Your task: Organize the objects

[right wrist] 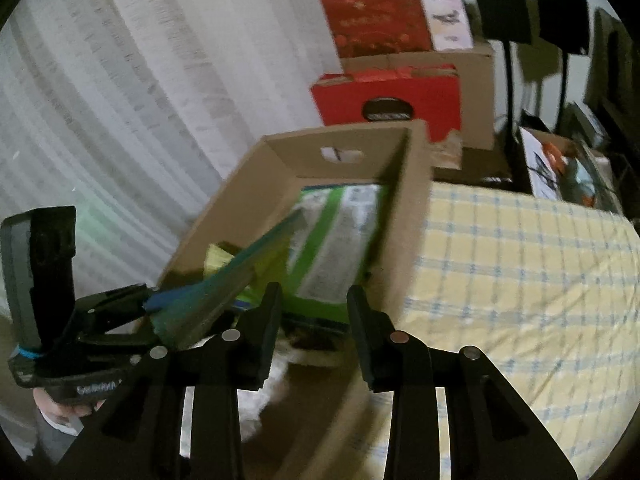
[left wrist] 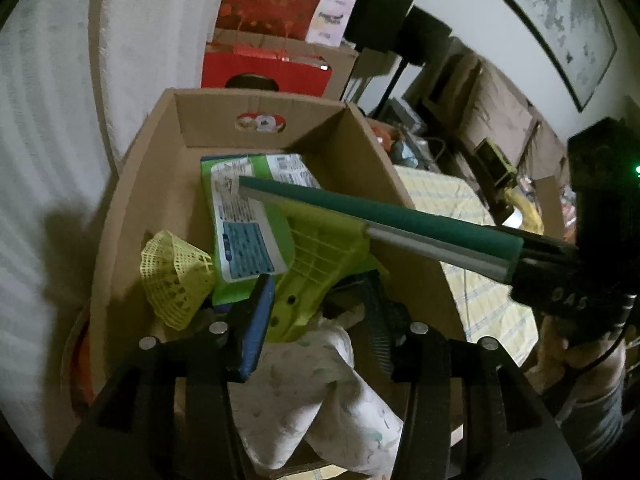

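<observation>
Cardboard box [left wrist: 160, 184] crammed with clutter, both grippers' fingers parted, gripping nothing.

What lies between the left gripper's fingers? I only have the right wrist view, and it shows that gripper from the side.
Observer: A white leaf-print cloth; the left gripper has its jaws open around it.
Operator: Anything left of the green package?
Observer: A yellow mesh piece, by the cardboard box wall.
Operator: Where do the right gripper's tips reach?
Observer: The right gripper reaches over the green package.
</observation>
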